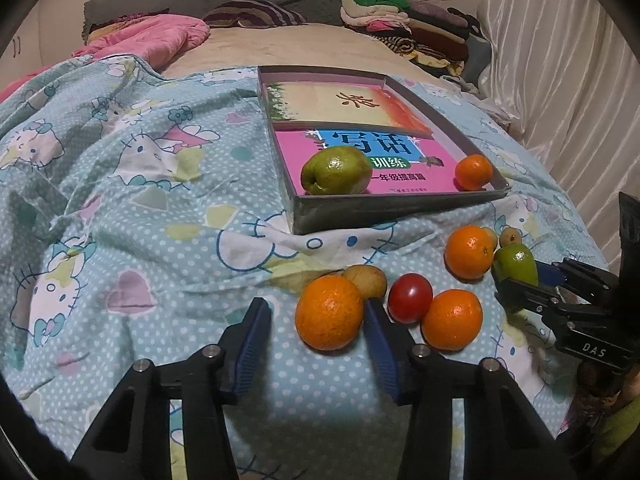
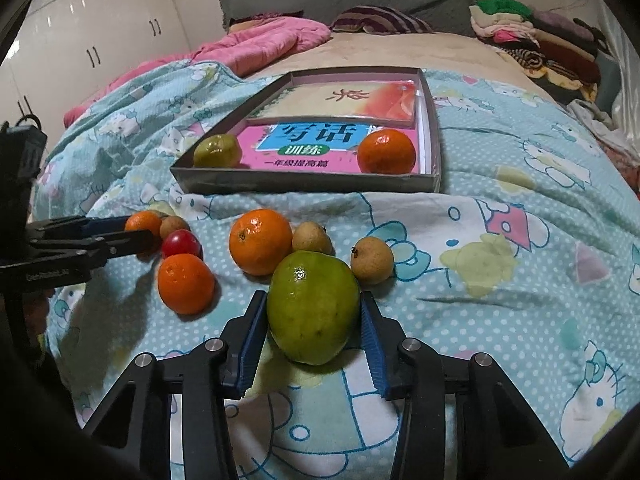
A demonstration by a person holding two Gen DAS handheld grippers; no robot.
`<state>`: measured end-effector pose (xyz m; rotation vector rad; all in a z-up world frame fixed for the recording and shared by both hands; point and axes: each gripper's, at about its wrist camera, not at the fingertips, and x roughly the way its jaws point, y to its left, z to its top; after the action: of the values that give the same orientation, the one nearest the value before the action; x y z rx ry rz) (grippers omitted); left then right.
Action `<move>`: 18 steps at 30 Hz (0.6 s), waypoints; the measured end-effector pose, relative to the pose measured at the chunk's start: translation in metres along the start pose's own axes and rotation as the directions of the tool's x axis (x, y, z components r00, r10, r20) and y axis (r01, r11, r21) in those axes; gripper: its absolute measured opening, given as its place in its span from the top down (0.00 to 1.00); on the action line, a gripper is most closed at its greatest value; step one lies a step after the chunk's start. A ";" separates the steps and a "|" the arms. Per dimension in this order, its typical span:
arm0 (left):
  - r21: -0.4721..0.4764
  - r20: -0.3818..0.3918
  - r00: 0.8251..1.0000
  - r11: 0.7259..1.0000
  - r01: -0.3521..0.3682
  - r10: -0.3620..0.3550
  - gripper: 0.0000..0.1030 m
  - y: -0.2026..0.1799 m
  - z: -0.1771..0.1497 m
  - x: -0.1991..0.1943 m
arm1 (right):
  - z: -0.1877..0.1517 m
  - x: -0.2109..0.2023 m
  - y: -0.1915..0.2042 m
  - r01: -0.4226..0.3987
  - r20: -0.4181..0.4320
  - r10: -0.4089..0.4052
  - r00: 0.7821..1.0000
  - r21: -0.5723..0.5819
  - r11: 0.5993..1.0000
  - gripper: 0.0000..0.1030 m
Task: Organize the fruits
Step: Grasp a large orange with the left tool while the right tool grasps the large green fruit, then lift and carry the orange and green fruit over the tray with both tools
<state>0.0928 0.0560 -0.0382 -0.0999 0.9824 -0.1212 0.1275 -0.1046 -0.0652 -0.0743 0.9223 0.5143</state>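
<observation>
A grey box (image 1: 400,208) on the bed holds books, a green guava (image 1: 336,170) and an orange (image 1: 473,172). My left gripper (image 1: 316,322) is open around an orange (image 1: 329,312) lying on the quilt. A brown longan (image 1: 366,280), a red tomato (image 1: 410,297) and two more oranges (image 1: 452,319) (image 1: 469,252) lie beside it. My right gripper (image 2: 314,320) stands open around a second green guava (image 2: 313,306), its pads (image 2: 370,336) close to the fruit's sides. Two longans (image 2: 372,260) (image 2: 312,238) lie just beyond the guava.
The box also shows in the right wrist view (image 2: 308,182). A pink blanket (image 1: 148,38) lies at the back left and a stack of folded clothes (image 1: 404,24) at the back right. A white curtain (image 1: 560,60) hangs on the right.
</observation>
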 end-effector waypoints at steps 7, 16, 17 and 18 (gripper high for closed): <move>-0.020 -0.015 0.999 0.999 0.038 -0.038 0.70 0.006 0.002 0.004 | 0.002 -0.011 0.000 -0.007 0.040 0.007 0.999 0.003 1.000 0.56; -0.032 0.048 0.996 0.996 0.077 -0.076 0.70 0.007 0.010 -0.021 | 0.006 -0.024 -0.003 -0.012 0.084 0.010 0.996 0.018 1.000 0.56; -0.032 0.053 0.996 0.996 0.079 -0.077 0.70 0.006 0.012 -0.024 | 0.007 -0.026 -0.004 -0.012 0.089 0.010 0.996 0.020 1.000 0.56; -0.030 0.057 0.995 0.996 0.082 -0.080 0.70 0.004 0.013 -0.025 | 0.008 -0.027 -0.005 -0.012 0.094 0.009 0.995 0.021 1.000 0.56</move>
<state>0.0902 0.0646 -0.0105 -0.1717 0.9249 -0.1762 0.1217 -0.1173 -0.0400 -0.0255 0.8361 0.5133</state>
